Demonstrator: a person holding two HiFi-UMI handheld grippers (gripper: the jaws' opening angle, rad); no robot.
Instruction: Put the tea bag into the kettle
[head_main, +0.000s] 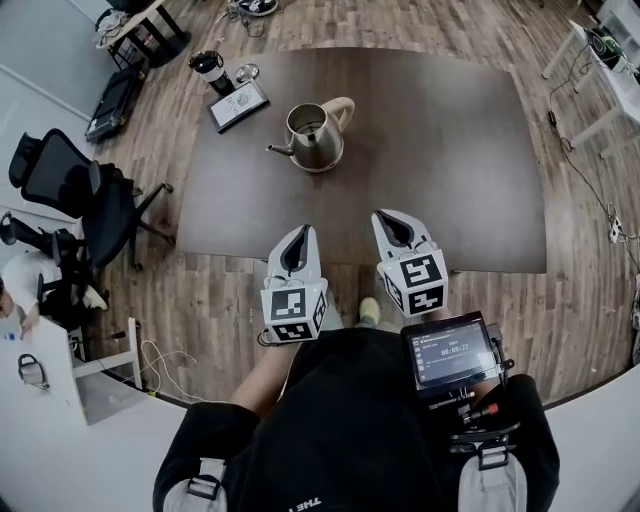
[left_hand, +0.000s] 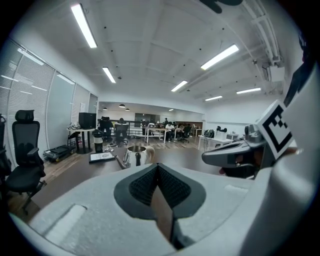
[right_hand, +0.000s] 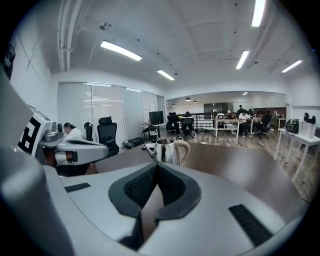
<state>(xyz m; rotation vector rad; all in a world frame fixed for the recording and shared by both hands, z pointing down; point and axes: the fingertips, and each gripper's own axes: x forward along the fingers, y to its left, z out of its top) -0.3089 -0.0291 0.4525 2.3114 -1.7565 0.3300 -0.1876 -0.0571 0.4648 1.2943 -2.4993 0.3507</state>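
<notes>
A steel kettle (head_main: 315, 135) with a cream handle and an open top stands at the middle back of the dark table (head_main: 470, 180). It also shows ahead of both grippers as the kettle (left_hand: 136, 155) and the kettle (right_hand: 167, 150). I cannot make out a tea bag; a flat dark tray (head_main: 238, 105) with a white sheet lies left of the kettle. My left gripper (head_main: 300, 233) and right gripper (head_main: 386, 218) hover side by side over the table's near edge, well short of the kettle. Both are shut with nothing between the jaws, as seen at the left gripper (left_hand: 157, 167) and right gripper (right_hand: 156, 167).
A black flask (head_main: 210, 70) and a small glass lid (head_main: 247, 72) sit at the table's back left corner. Black office chairs (head_main: 95, 200) and a seated person (head_main: 20, 290) are on the left, white desks (head_main: 600, 70) on the right. A small screen (head_main: 452, 350) hangs at the person's chest.
</notes>
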